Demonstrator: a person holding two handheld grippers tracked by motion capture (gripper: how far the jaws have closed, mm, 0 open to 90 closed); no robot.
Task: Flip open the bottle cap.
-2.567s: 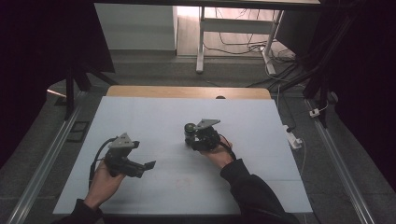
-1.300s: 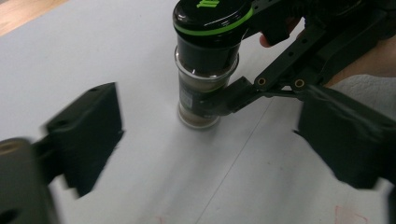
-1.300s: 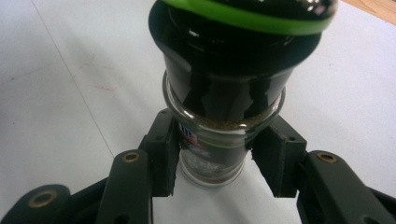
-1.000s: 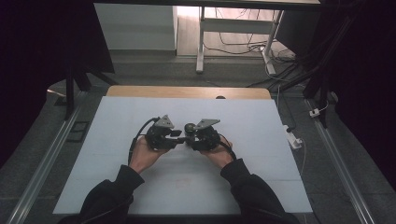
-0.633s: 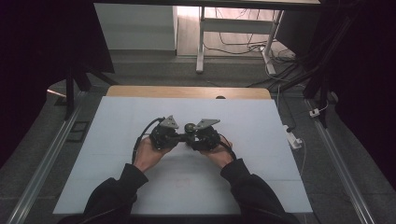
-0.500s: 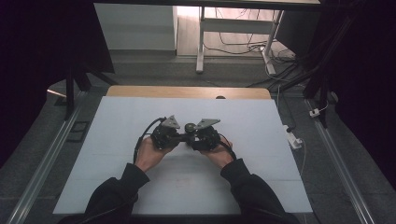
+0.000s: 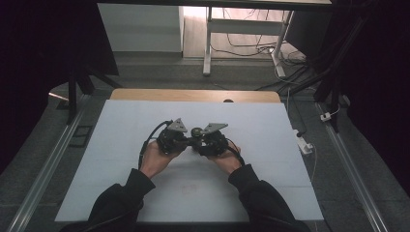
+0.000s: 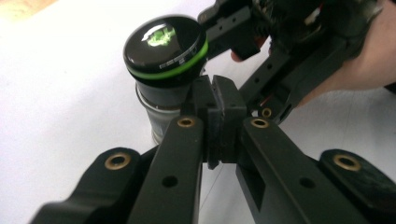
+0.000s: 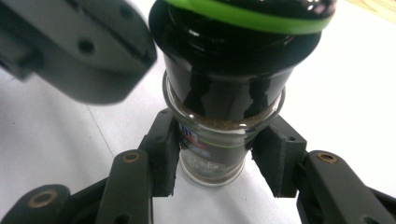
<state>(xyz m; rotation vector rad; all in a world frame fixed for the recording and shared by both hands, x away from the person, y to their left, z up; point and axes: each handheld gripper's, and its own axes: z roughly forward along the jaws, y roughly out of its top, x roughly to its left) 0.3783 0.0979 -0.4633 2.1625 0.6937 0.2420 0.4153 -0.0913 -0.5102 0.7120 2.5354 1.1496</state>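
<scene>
A glass spice jar (image 7: 197, 131) with a black cap ringed in green stands on the white table (image 7: 270, 125) near its middle. In the right gripper view, my right gripper (image 9: 215, 156) is shut on the jar (image 9: 224, 93), one pad on each side of the glass body below the cap. My left gripper (image 8: 215, 100) is shut with nothing between its pads, its tips right beside the jar's cap (image 8: 166, 44). The left gripper's body (image 9: 79, 46) looms at the upper left of the right gripper view. From above, both grippers (image 7: 186, 140) (image 7: 205, 141) meet at the jar.
A wooden strip (image 7: 193, 95) borders the table's far edge. A white power strip (image 7: 304, 145) lies off the right side. Metal rails (image 7: 43, 179) run along both sides. A desk frame and cables (image 7: 241, 43) stand beyond the table.
My left gripper has travelled from the front left of the table to the middle and now sits against the jar's cap. The right gripper and jar stayed in place.
</scene>
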